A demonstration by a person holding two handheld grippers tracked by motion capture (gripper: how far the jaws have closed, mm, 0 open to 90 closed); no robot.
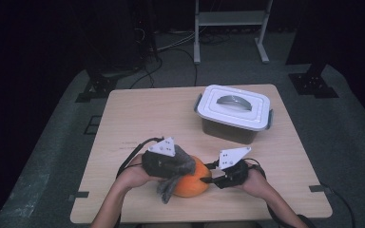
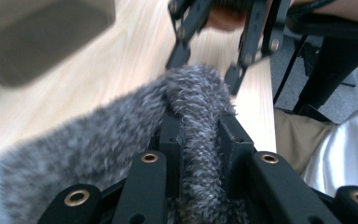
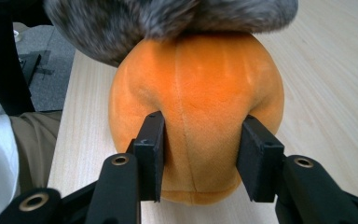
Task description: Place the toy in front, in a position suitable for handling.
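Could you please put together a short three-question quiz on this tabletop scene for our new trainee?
1. True or false: the left gripper is shut on the grey furry fabric piece.
2. What do the right gripper jaws pinch? A) the orange plush ball B) the white plastic lidded box C) a cable
3. Where does the lidded box stand on the light wooden table?

Key: 1. True. 2. A, its pads press into the plush. 3. On the far right part, lid on, apart from both grippers.
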